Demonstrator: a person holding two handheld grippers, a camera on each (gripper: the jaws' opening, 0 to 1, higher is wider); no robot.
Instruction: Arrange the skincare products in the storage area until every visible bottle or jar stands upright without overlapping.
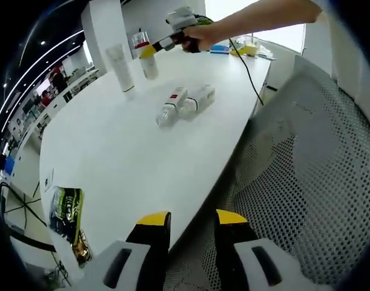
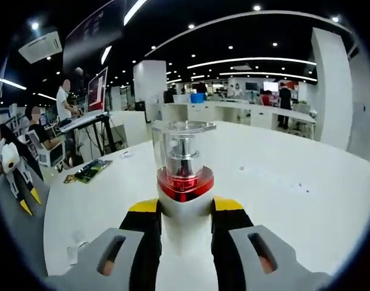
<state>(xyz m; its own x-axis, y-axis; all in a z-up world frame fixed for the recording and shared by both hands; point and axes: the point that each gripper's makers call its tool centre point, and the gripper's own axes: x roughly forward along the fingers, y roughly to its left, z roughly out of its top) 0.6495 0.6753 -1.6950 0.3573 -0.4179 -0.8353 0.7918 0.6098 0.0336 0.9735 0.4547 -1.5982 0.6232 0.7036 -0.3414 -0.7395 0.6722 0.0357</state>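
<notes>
White table (image 1: 124, 157) | two bottles (image 1: 186, 103) lying, tube (image 1: 120, 65) upright | right gripper (image 2: 183, 209) clamped on pump bottle (image 2: 183, 182) | left gripper (image 1: 192, 221) jaws apart, holding nothing

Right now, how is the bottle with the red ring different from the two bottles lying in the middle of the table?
The bottle with the red ring stands upright, while the two lying bottles rest on their sides, next to each other. It sits clamped between the right gripper jaws; the lying pair sits free on the white table, nothing gripping them. The red-ring bottle has a clear cap on top. All are pale skincare bottles on one table.
</notes>
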